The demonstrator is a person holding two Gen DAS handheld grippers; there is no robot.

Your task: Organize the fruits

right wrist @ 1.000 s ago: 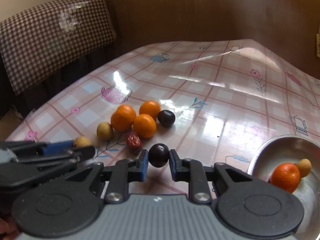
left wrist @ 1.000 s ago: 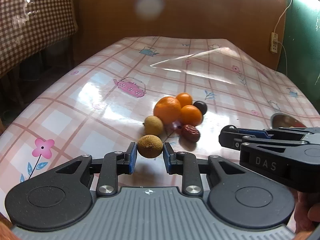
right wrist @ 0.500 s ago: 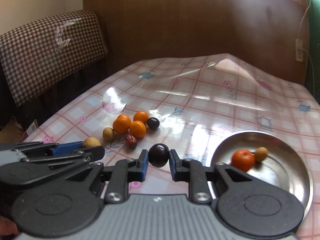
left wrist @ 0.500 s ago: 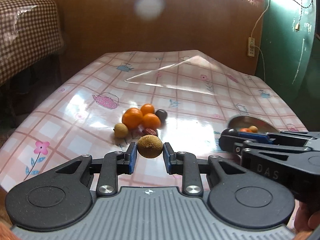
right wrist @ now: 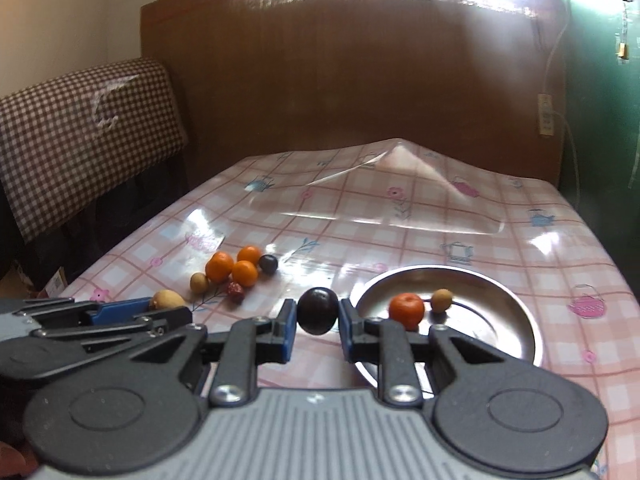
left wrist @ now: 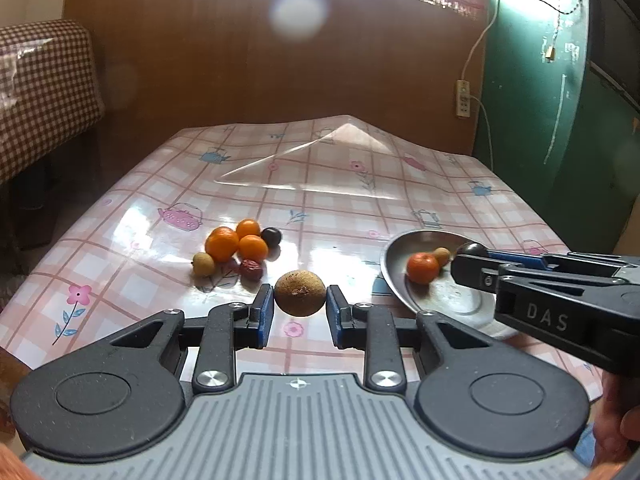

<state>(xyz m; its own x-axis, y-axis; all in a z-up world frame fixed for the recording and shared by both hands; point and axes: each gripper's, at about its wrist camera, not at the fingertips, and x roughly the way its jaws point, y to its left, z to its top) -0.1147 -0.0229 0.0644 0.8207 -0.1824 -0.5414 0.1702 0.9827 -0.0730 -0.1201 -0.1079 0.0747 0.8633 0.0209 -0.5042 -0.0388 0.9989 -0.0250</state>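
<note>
My left gripper (left wrist: 299, 305) is shut on a rough brown round fruit (left wrist: 299, 292), held above the table. My right gripper (right wrist: 317, 319) is shut on a dark purple fruit (right wrist: 317, 310), just left of the metal bowl (right wrist: 500, 308). That bowl holds an orange (right wrist: 406, 309) and a small tan fruit (right wrist: 441, 300). A cluster stays on the tablecloth: three oranges (left wrist: 221, 243), a dark fruit (left wrist: 271, 237), a tan fruit (left wrist: 203, 263) and a red date (left wrist: 251, 269). In the left wrist view the right gripper (left wrist: 470, 256) reaches over the bowl (left wrist: 400, 276).
The table wears a glossy pink checked cloth (left wrist: 328, 184) that bulges at the far end. A checked chair back (right wrist: 80, 136) stands to the left, a brown wooden panel (right wrist: 360, 80) behind, a green door (left wrist: 560, 120) to the right. A hand (left wrist: 616, 432) shows at the lower right.
Both grippers have risen and pulled back from the fruit cluster, each still carrying its fruit. The cluster looks smaller and the bowl has come into the left wrist view.
</note>
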